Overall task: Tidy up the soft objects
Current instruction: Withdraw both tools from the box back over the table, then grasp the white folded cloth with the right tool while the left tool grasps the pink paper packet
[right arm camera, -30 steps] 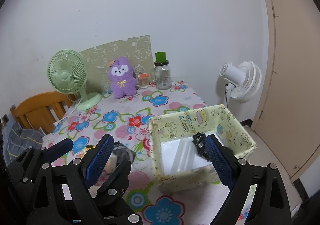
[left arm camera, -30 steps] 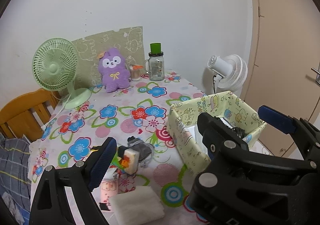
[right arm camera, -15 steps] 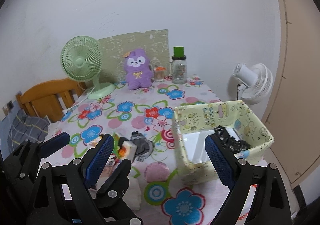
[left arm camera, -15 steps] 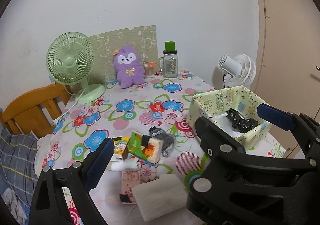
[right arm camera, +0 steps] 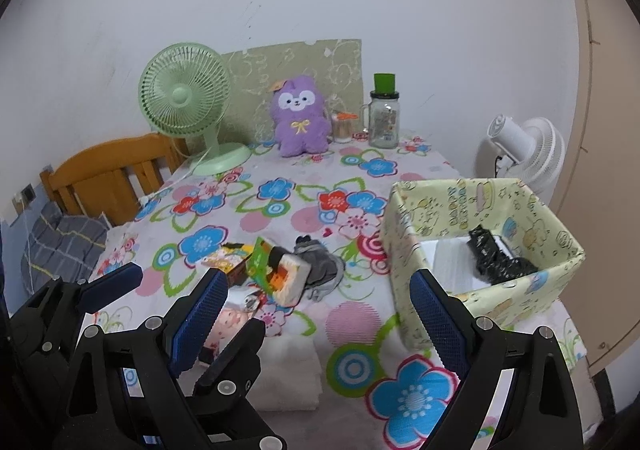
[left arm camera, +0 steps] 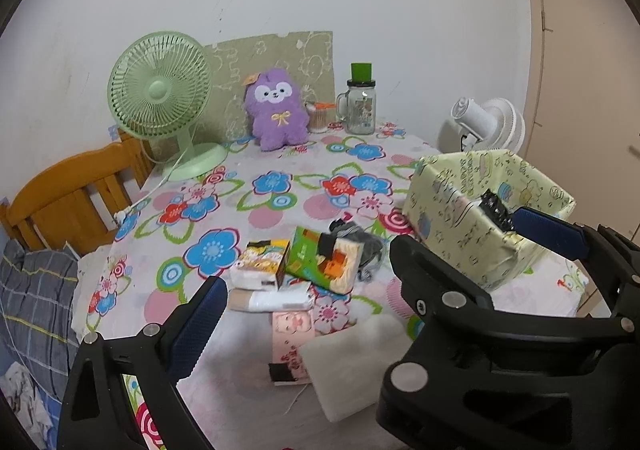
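Both grippers, left (left arm camera: 372, 262) and right (right arm camera: 316, 314), gape empty above packets (left arm camera: 320, 260) beside the box (right arm camera: 480, 250); only the right view shows the box's black bag (right arm camera: 496, 260) whole.

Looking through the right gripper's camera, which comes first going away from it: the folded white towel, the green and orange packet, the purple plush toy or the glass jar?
1. Folded white towel, right below the right gripper, low in the picture.
2. Green and orange packet, mid-table in the pile.
3. Purple plush toy and glass jar, both at the far wall, too close to call.
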`<state>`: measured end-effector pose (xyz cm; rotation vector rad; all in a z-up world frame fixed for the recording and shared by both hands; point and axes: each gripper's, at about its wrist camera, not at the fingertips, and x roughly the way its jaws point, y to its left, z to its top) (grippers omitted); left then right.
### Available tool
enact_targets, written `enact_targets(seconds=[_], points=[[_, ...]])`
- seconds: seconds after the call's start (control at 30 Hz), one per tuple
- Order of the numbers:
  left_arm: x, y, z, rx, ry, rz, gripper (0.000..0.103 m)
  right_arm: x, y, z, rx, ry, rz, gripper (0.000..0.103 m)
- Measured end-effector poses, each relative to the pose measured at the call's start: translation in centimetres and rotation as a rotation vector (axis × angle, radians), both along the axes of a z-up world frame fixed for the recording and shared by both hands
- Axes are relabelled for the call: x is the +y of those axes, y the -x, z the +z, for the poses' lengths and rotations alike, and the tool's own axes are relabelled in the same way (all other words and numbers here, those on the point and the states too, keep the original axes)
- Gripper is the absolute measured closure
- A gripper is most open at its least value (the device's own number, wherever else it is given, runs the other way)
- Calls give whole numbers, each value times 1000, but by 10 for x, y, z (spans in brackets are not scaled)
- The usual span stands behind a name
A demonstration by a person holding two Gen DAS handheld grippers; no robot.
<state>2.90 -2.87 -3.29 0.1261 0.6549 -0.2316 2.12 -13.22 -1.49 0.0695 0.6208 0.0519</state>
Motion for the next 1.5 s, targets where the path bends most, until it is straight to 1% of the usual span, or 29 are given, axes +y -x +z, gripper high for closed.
enact_targets(seconds=[0.43, 0.53, 0.67, 1.0, 1.23, 1.37, 1.4, 1.43, 1.5], points=[[31, -11, -38, 74, 9, 28, 4, 25, -5, -33, 62, 12, 41, 9], [36, -12, -46, 81, -8, 31, 4, 29, -7, -41, 79, 13, 48, 9], [38, -12, -55, 87, -38, 25, 4, 33, -10, -52, 110, 9, 50, 9], [44, -20, -77, 138, -32, 30, 4, 37, -23, -78, 191, 14, 51, 9], [43, -23, -85, 157, -22, 34, 4, 35, -31, -92, 245, -16, 56, 9], [40, -23, -90, 160, -36, 29, 4, 37, -35, -100, 271, -21, 50, 9], [40, -23, -90, 159, -39, 28, 4, 37, -35, -101, 275, -23, 50, 12], [39, -23, -91, 160, -41, 27, 4, 37, -36, -102, 276, -28, 55, 17], [38, -23, -92, 161, -46, 23, 2, 40, -36, -104, 279, -29, 60, 25]])
